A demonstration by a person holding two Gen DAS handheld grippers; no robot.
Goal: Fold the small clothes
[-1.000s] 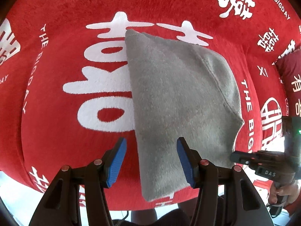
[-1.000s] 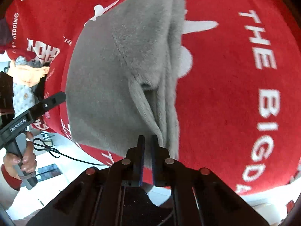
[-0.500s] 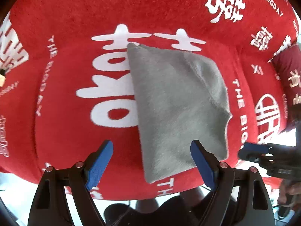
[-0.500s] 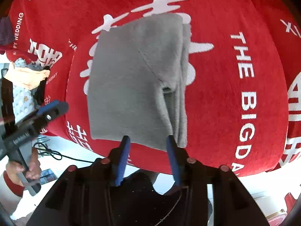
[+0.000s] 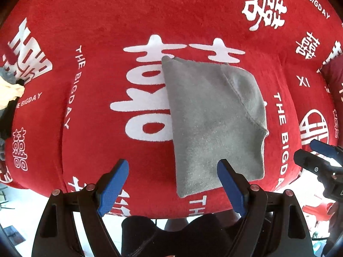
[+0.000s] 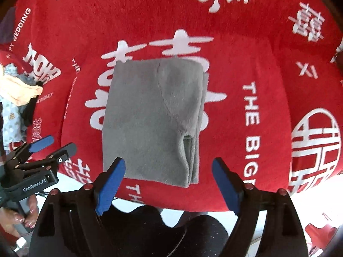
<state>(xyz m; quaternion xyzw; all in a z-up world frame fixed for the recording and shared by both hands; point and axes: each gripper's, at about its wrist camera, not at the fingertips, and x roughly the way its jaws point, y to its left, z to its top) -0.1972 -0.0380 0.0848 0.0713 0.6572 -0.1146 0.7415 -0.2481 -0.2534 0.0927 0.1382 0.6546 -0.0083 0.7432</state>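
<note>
A folded grey garment (image 5: 214, 124) of soft, napped fleece lay flat on the red cover (image 5: 107, 21), a plush pile fabric woven with large white characters and the words "THE BIGDAY"; whether a bench or a cushion lay beneath the cover could not be told; the garment made a rough rectangle, its near edge close to the cover's near rim, its far edge across the big white character in the middle; a curved seam ran diagonally over its top layer, and in the right wrist view the garment (image 6: 148, 117) showed several stacked layers along its right side, with a small pocket-like gap near the near right corner; the left tool (image 5: 173, 184) stood wide apart, its ribbed blue pads on black fingers clear of the cloth, the right pad over the garment's near edge in the picture, though contact could not be told; the right tool (image 6: 169, 184) was likewise spread wide and held nothing, just on the near side of the garment; each tool appeared at the edge of the other's view, also parted; at the far left a heap of crumpled clothes (image 6: 19, 90), pale yellow, patterned light blue and black, lay on the cover
</note>
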